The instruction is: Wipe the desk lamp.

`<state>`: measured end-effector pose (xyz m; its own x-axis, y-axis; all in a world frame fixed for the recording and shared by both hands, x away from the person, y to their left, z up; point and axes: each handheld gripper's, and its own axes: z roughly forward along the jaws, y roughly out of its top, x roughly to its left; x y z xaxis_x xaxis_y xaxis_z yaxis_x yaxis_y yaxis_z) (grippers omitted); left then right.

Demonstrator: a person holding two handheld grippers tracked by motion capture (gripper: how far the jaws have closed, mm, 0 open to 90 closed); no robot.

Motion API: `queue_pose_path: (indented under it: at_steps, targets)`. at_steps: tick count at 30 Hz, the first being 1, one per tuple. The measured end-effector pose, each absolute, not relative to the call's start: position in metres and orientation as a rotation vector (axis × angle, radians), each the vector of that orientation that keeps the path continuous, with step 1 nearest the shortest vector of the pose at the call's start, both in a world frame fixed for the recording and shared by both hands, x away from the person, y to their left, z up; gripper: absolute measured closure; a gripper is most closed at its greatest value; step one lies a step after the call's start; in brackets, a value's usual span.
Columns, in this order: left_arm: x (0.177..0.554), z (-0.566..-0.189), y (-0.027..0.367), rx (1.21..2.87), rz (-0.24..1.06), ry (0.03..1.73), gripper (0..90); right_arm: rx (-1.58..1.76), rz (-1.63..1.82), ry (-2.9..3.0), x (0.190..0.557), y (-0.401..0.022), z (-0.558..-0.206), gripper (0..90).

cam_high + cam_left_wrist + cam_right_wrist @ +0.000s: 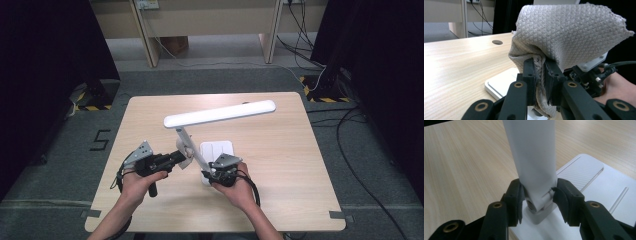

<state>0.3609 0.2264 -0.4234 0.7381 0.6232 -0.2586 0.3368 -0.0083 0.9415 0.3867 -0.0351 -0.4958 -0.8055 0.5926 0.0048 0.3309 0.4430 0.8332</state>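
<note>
A white desk lamp (200, 132) stands near the middle of the wooden table (280, 165), its base (216, 150) flat on the top and its light bar (220, 113) raised over it. The right gripper (537, 195) is clamped on the lamp arm (534, 157) just above the base hinge, steadying it, while the left gripper (539, 75) pinches a folded grey cloth (569, 32) pressed against that arm partway up. Wiping appears under way: the arm's middle is being cleaned, and the light bar and base probably remain.
</note>
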Motion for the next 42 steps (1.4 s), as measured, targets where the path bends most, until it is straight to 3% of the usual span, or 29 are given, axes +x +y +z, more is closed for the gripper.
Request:
queue_pose_path:
  at_steps: [42]
  targets:
    - [0.374, -0.48, 0.202, 1.816, 0.253, 0.841, 79.7, 0.787, 1.283, 2.415, 0.386, -0.036, -0.498, 57.0]
